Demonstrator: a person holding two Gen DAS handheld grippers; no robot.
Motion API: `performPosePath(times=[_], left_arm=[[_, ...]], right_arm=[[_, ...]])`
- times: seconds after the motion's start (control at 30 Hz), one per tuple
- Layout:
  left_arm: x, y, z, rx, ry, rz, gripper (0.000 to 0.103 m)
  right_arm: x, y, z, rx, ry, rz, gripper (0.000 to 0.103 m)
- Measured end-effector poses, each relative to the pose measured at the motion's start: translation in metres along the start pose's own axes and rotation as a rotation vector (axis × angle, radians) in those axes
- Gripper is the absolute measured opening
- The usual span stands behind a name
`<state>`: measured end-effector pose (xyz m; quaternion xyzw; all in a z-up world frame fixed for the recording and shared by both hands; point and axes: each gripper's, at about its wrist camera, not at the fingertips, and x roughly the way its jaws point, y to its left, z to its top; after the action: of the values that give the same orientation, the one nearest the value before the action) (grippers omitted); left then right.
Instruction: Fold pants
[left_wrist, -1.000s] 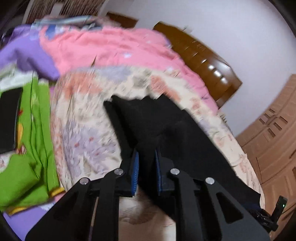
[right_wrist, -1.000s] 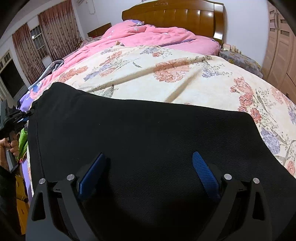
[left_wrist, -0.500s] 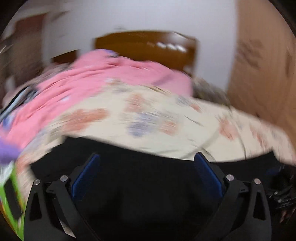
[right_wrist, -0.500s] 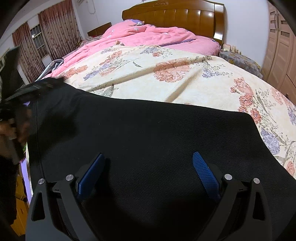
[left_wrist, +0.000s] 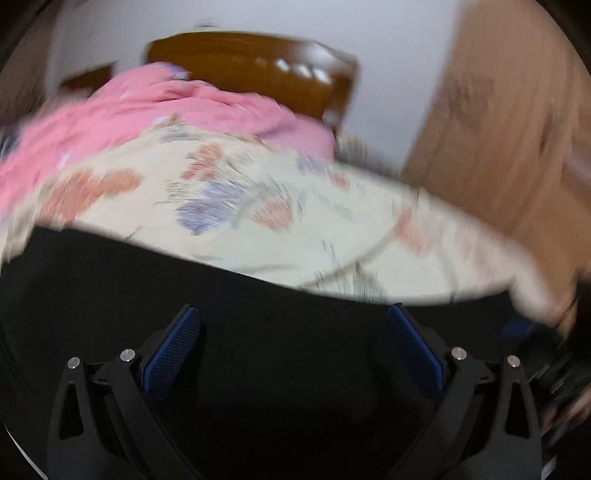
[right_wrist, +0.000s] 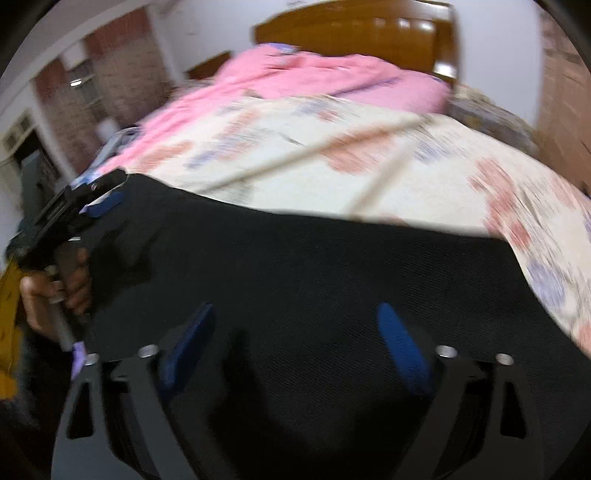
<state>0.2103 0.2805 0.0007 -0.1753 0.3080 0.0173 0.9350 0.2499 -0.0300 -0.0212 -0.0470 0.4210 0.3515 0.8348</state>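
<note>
The black pants lie spread flat on the floral bedspread and fill the near half of both views. My left gripper is open over the pants, its blue pads wide apart and empty. My right gripper is open over the pants too, with nothing between its pads. In the right wrist view the left gripper shows at the pants' left edge, held by a hand. Both views are motion-blurred.
A cream floral bedspread covers the bed, with a pink quilt and a wooden headboard behind. A wooden wardrobe stands on the right. Curtains hang at the far left.
My left gripper has let go of the pants, opened wide and swung round to face the headboard. The pants now lie flat. My right gripper stays open and has shifted a little.
</note>
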Motion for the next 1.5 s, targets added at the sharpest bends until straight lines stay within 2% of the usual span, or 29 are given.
performPosePath(times=[0.03, 0.1, 0.13, 0.2, 0.23, 0.27, 0.3, 0.33, 0.47, 0.57, 0.63, 0.7, 0.8, 0.87, 0.93, 0.97, 1.03, 1.13, 1.17, 1.2, 1.3, 1.4, 1.47, 1.5], left_arm=[[-0.016, 0.009, 0.000, -0.063, -0.071, -0.016, 0.101], [-0.041, 0.029, -0.006, -0.170, -0.214, -0.032, 0.101], [-0.044, 0.037, -0.008, -0.207, -0.243, -0.025, 0.101], [-0.036, 0.056, -0.016, -0.300, -0.238, -0.032, 0.101], [-0.028, 0.068, -0.019, -0.364, -0.199, -0.045, 0.101], [-0.029, 0.071, -0.019, -0.377, -0.213, -0.056, 0.100], [-0.036, 0.074, -0.021, -0.389, -0.278, -0.096, 0.101], [-0.039, 0.075, -0.023, -0.396, -0.300, -0.105, 0.101], [-0.058, 0.080, -0.033, -0.437, -0.435, -0.057, 0.101], [-0.074, 0.088, -0.041, -0.474, -0.558, -0.024, 0.101], [-0.084, 0.091, -0.047, -0.502, -0.626, 0.004, 0.101], [-0.091, 0.095, -0.052, -0.533, -0.677, 0.037, 0.101], [-0.100, 0.098, -0.056, -0.557, -0.719, 0.067, 0.101], [-0.100, 0.098, -0.055, -0.557, -0.730, 0.076, 0.101], [-0.102, 0.095, -0.054, -0.545, -0.730, 0.080, 0.101], [-0.100, 0.094, -0.052, -0.535, -0.724, 0.085, 0.101], [-0.100, 0.093, -0.054, -0.530, -0.707, 0.080, 0.101], [-0.094, 0.098, -0.053, -0.555, -0.644, 0.110, 0.101], [-0.090, 0.100, -0.051, -0.570, -0.617, 0.128, 0.101], [-0.085, 0.104, -0.048, -0.591, -0.583, 0.152, 0.101], [-0.081, 0.109, -0.048, -0.612, -0.559, 0.172, 0.101], [-0.079, 0.112, -0.050, -0.626, -0.550, 0.189, 0.101], [-0.077, 0.112, -0.049, -0.634, -0.530, 0.205, 0.101], [-0.075, 0.113, -0.049, -0.636, -0.523, 0.210, 0.101]], right_arm=[[-0.002, 0.007, 0.007, -0.031, -0.012, 0.024, 0.080], [0.008, 0.030, 0.031, -0.148, -0.014, 0.056, 0.067], [0.023, 0.044, 0.046, -0.227, 0.013, 0.057, 0.064], [0.049, 0.058, 0.065, -0.302, 0.043, 0.104, 0.046], [0.064, 0.063, 0.073, -0.321, 0.064, 0.141, 0.042], [0.082, 0.068, 0.083, -0.339, 0.091, 0.177, 0.040], [0.095, 0.072, 0.088, -0.357, 0.111, 0.198, 0.040], [0.107, 0.077, 0.092, -0.377, 0.132, 0.215, 0.040], [0.136, 0.099, 0.095, -0.479, 0.186, 0.241, 0.040], [0.137, 0.104, 0.093, -0.519, 0.188, 0.225, 0.038], [0.137, 0.103, 0.093, -0.527, 0.185, 0.215, 0.030], [0.133, 0.101, 0.094, -0.523, 0.162, 0.216, 0.007], [0.114, 0.109, 0.097, -0.569, 0.078, 0.171, 0.007], [0.107, 0.110, 0.104, -0.556, 0.042, 0.153, 0.007], [0.115, 0.107, 0.108, -0.559, 0.027, 0.075, 0.007], [0.120, 0.104, 0.108, -0.552, 0.046, 0.086, 0.007], [0.137, 0.098, 0.105, -0.503, 0.137, 0.152, 0.010], [0.138, 0.085, 0.106, -0.428, 0.142, 0.181, 0.026], [0.132, 0.076, 0.111, -0.380, 0.144, 0.174, 0.045], [0.121, 0.071, 0.113, -0.350, 0.112, 0.172, 0.053], [0.090, 0.066, 0.109, -0.329, 0.024, 0.207, 0.053], [0.093, 0.074, 0.088, -0.375, 0.116, 0.226, 0.053], [0.108, 0.071, 0.075, -0.406, 0.157, 0.161, 0.053], [0.112, 0.065, 0.074, -0.388, 0.140, 0.149, 0.052]])
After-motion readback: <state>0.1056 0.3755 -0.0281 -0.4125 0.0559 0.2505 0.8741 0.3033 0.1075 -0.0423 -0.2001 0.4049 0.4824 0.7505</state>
